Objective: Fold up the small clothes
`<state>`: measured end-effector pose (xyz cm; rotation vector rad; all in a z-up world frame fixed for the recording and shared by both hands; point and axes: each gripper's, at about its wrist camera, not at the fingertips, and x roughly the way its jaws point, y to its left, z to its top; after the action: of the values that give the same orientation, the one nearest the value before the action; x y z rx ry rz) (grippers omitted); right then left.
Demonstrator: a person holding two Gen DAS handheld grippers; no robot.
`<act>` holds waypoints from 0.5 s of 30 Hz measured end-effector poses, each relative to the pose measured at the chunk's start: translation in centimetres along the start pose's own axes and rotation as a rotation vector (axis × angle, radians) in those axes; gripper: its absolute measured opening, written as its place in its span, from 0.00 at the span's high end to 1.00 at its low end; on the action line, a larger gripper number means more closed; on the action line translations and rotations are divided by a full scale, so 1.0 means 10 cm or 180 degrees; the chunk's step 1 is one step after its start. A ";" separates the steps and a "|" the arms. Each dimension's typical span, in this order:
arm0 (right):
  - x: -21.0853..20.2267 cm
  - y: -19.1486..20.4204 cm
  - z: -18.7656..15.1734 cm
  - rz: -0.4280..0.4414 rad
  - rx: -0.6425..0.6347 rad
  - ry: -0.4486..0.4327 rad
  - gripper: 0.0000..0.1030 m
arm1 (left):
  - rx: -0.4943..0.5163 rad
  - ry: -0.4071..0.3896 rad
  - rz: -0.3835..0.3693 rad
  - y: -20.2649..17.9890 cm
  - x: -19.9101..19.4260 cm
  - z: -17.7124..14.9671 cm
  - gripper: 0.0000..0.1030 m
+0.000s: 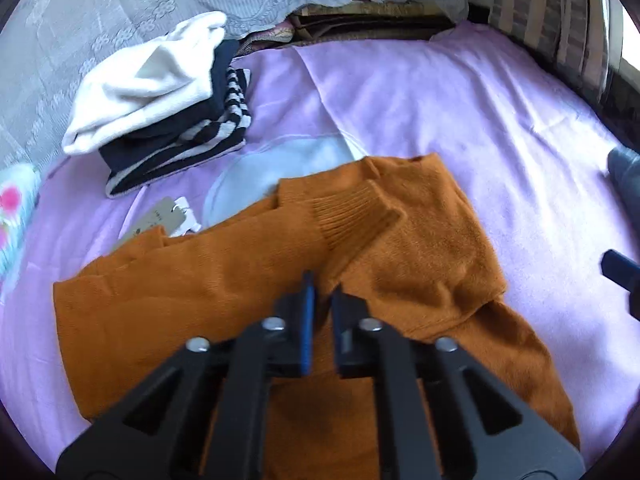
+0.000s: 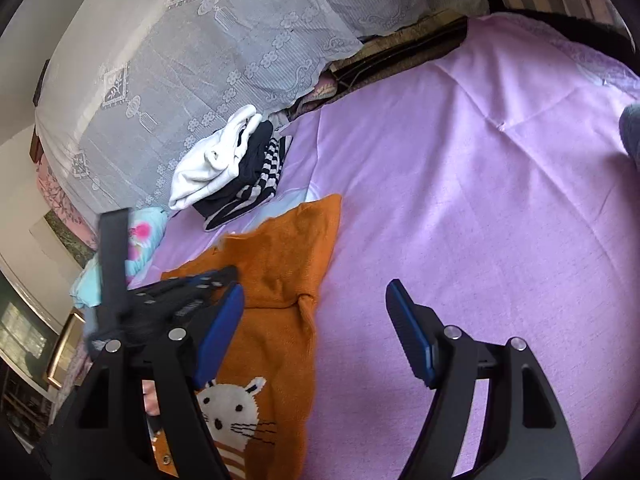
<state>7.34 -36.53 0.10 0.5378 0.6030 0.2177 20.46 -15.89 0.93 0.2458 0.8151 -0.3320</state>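
Observation:
An orange knitted sweater [image 1: 420,240] lies partly folded on the purple bedsheet [image 1: 480,120], one sleeve laid across its body with the ribbed cuff [image 1: 352,216] near the middle. My left gripper [image 1: 324,292] is shut, and sweater fabric is pinched between its blue pads just below the cuff. In the right wrist view the sweater [image 2: 280,272] shows a white cat face [image 2: 236,408] on its front, and the left gripper [image 2: 224,276] rests on its left part. My right gripper [image 2: 316,290] stands open over the sweater's right edge, holding nothing.
A stack of folded clothes [image 1: 160,112], white on dark and striped pieces, sits at the back left by a lace-covered headboard [image 1: 120,0]. A paper tag [image 1: 168,216] lies beside the sweater. A floral pillow [image 2: 144,236] is at the left. Bare sheet stretches to the right.

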 end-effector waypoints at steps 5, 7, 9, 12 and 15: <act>0.09 -0.01 -0.03 -0.0018 -0.0015 0.0119 0.29 | -0.0592 -0.0326 0.0016 0.84 -0.61 -0.20 0.95; 0.11 0.01 -0.04 -0.0056 -0.0067 0.0114 0.29 | -0.0936 -0.0428 0.0180 1.39 -0.87 -0.35 0.95; 0.14 0.03 -0.05 -0.0136 -0.0141 0.0099 0.29 | -0.1347 -0.0476 0.0425 2.03 -1.08 -0.56 0.95; 0.18 0.09 -0.09 -0.0242 -0.0271 0.0069 0.29 | -0.2009 -0.0508 0.0736 2.92 -1.30 -0.97 0.95; 0.21 0.22 -0.13 -0.0258 -0.0475 0.0013 0.29 | -0.2882 -0.0471 0.0963 3.80 -1.44 -1.65 0.95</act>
<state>8.12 -33.46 -0.64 0.3682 0.6059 0.1855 14.67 27.45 4.02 -0.4964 0.6984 0.3137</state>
